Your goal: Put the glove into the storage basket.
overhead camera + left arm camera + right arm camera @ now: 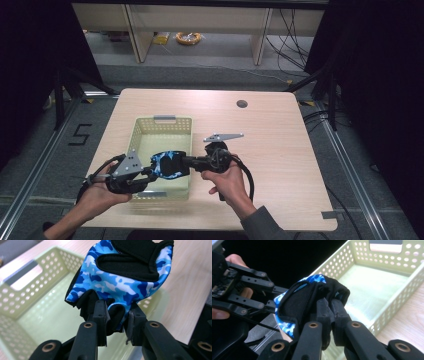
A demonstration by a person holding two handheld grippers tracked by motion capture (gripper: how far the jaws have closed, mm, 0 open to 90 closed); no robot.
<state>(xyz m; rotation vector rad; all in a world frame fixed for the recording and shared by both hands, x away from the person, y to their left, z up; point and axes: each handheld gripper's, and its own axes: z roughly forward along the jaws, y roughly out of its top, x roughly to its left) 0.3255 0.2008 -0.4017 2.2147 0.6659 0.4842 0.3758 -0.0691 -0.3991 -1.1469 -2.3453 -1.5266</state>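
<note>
A blue camouflage glove with black patches (169, 164) hangs over the near end of a pale green perforated basket (146, 131). Both grippers hold it between them. My left gripper (151, 173) comes in from the left and is shut on the glove's black edge (113, 315). My right gripper (186, 162) comes in from the right and is shut on the glove's other black edge (332, 293). In the left gripper view the glove (120, 277) stretches upward above the basket floor (45, 320). In the right gripper view the left gripper's black frame (244, 290) stands behind the glove.
The basket stands on a light wooden table (270, 150) with a round dark hole (242, 104) at the far right. Black cables trail from both grippers. Beyond the table are a grey floor, bench legs and a yellow cable coil (188, 37).
</note>
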